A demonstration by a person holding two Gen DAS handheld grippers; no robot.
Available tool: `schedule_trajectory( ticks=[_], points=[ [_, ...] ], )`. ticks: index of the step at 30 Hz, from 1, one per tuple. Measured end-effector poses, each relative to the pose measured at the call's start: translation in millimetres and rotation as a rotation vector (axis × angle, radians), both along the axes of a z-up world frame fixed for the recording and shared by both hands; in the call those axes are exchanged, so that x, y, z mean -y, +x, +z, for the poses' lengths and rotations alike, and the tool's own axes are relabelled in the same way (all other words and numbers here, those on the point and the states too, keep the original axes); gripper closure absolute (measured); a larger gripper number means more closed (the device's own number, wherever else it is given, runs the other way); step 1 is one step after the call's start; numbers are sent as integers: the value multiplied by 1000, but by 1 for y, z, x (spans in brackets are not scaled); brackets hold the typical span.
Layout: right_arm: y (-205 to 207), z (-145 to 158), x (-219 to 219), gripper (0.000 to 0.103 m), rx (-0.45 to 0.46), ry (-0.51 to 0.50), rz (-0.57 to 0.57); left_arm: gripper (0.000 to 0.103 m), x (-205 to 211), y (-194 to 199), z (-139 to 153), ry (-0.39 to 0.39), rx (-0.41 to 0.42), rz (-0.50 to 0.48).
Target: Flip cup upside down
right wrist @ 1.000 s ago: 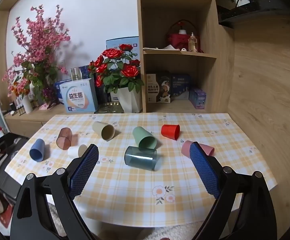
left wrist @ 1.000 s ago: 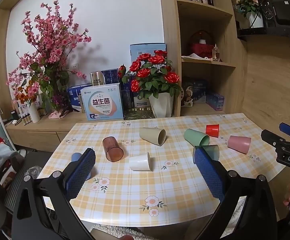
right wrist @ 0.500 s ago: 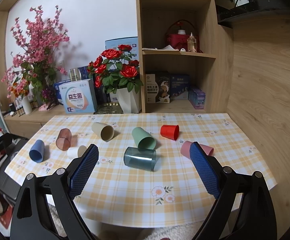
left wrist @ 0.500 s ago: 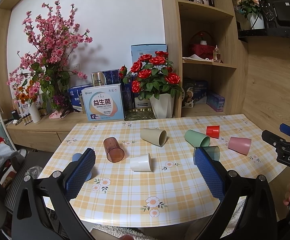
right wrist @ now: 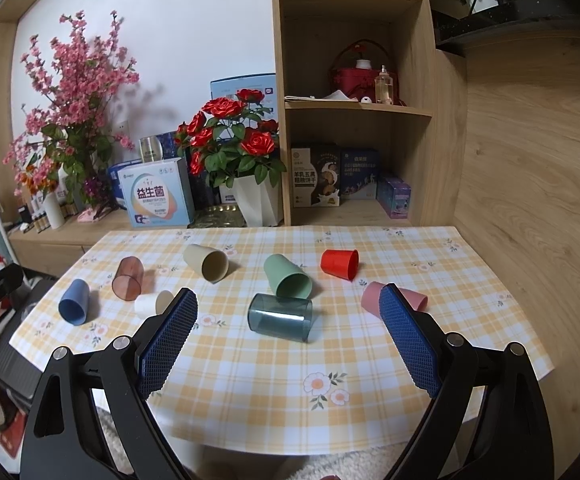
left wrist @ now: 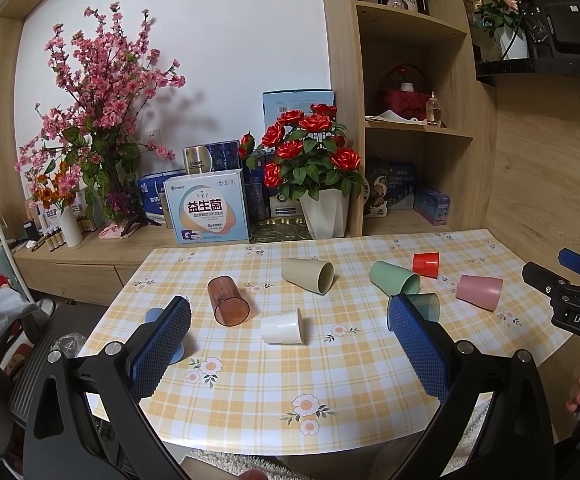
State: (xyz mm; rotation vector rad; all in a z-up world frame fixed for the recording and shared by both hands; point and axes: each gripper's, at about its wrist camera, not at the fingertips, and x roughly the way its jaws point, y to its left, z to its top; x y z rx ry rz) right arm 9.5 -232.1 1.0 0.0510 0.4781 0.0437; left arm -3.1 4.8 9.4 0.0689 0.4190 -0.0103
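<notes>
Several cups lie on their sides on the checked table (left wrist: 250, 392): a white cup (left wrist: 282, 327), a brown see-through cup (left wrist: 228, 301), a beige cup (left wrist: 308, 275), a green cup (left wrist: 394, 283), a red cup (left wrist: 426, 264), a pink cup (left wrist: 480, 292), a blue cup (right wrist: 74, 302) and a dark teal see-through cup (right wrist: 281, 317). My left gripper (left wrist: 288, 312) is open and empty, held back over the near table edge. My right gripper (right wrist: 288, 300) is open and empty, with the teal cup between and beyond its fingers.
A white pot of red roses (left wrist: 324, 212) and a blue-white box (left wrist: 210, 212) stand on the sideboard behind the table. A wooden shelf unit (right wrist: 354, 120) rises at the back right. The right gripper also shows at the left wrist view's right edge (left wrist: 570, 300).
Both grippers have drifted only slightly; the cups have not moved.
</notes>
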Motion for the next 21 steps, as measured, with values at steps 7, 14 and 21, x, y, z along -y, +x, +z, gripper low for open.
schedule_trajectory(
  ticks=[7, 14, 21],
  points=[
    [0, 0, 0, 14, -1, 1, 0, 6, 0, 0, 1, 1, 0, -1],
    [0, 0, 0, 14, -2, 1, -1, 6, 1, 0, 1, 1, 0, -1],
    [-1, -1, -2, 14, -4, 2, -1, 6, 1, 0, 2, 3, 0, 0]
  ],
)
